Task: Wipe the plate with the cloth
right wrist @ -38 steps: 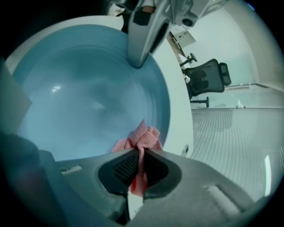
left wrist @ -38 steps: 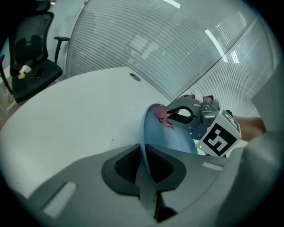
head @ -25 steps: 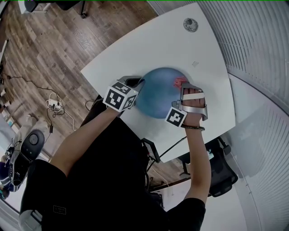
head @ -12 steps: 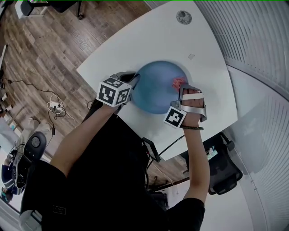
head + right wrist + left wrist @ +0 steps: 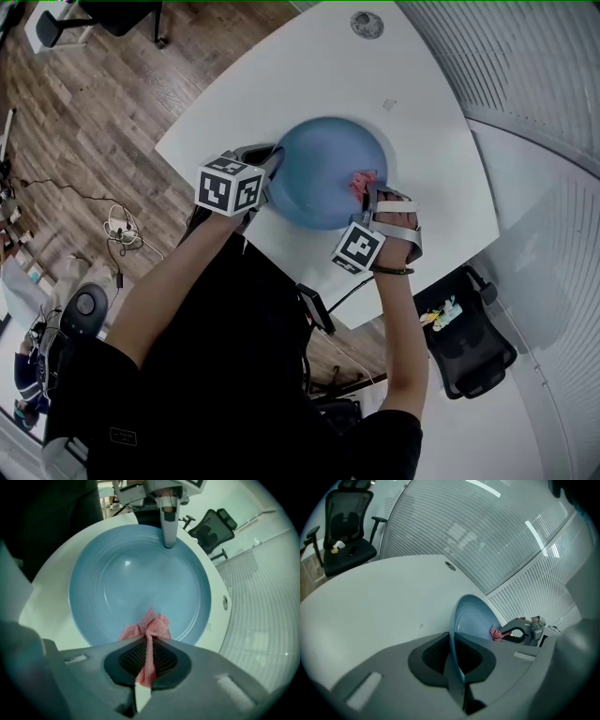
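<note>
A round blue plate (image 5: 323, 159) lies on the white table (image 5: 431, 150). My left gripper (image 5: 269, 172) is shut on the plate's left rim, and in the left gripper view the plate (image 5: 472, 616) stands edge-on between the jaws of my left gripper (image 5: 453, 641). My right gripper (image 5: 368, 195) is shut on a pink cloth (image 5: 361, 181) at the plate's right side. In the right gripper view the cloth (image 5: 148, 625) bunches out of my right gripper (image 5: 149, 641) onto the near inner wall of the plate (image 5: 136, 578). The left gripper's fingers (image 5: 168, 524) hold the far rim.
A round cable grommet (image 5: 367, 24) sits at the table's far corner. A black office chair (image 5: 466, 339) stands past the table's right edge, near my right arm. Wood floor with cables (image 5: 117, 225) lies to the left. A ribbed curved wall (image 5: 534, 84) borders the table.
My right gripper has slid the cloth along the plate's right side toward the person and rolled somewhat. The left gripper keeps its hold on the rim.
</note>
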Action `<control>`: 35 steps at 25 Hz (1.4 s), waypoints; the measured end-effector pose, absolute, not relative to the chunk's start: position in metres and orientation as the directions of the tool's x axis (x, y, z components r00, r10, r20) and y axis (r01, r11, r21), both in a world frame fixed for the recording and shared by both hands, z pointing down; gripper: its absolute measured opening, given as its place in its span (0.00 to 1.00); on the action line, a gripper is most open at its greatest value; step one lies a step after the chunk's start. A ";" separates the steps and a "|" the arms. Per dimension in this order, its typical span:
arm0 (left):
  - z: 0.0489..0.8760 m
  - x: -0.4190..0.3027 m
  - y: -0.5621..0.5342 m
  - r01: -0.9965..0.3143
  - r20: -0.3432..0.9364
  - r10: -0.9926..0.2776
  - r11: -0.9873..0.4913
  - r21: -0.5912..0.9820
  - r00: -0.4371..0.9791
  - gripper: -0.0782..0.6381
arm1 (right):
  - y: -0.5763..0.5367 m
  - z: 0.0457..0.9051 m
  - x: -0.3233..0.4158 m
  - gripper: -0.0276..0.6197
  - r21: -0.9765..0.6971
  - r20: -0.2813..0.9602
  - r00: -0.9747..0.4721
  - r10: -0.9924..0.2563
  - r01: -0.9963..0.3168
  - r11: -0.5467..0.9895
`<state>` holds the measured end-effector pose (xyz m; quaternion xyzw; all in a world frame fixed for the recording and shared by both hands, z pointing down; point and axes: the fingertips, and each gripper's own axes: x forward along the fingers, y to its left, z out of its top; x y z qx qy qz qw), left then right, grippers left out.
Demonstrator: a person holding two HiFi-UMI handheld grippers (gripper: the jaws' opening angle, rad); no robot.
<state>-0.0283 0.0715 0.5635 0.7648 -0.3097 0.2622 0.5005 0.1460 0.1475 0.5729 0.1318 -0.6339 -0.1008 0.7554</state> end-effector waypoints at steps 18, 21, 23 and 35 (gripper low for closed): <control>0.565 -0.024 0.071 -0.734 0.709 -0.209 -0.295 0.611 0.674 0.13 | 0.203 0.570 0.103 0.06 0.154 0.988 0.053 -0.146 -0.402 0.902; 0.565 -0.025 0.071 -0.734 0.709 -0.206 -0.289 0.614 0.674 0.13 | 0.210 0.570 0.088 0.06 0.119 0.992 0.021 -0.122 -0.422 0.899; 0.566 -0.025 0.071 -0.736 0.710 -0.208 -0.285 0.614 0.673 0.13 | 0.214 0.570 0.077 0.06 0.102 0.994 0.004 -0.110 -0.418 0.903; 0.566 -0.025 0.071 -0.735 0.709 -0.205 -0.276 0.620 0.675 0.13 | 0.217 0.574 0.014 0.06 0.011 0.991 -0.119 -0.061 -0.381 0.924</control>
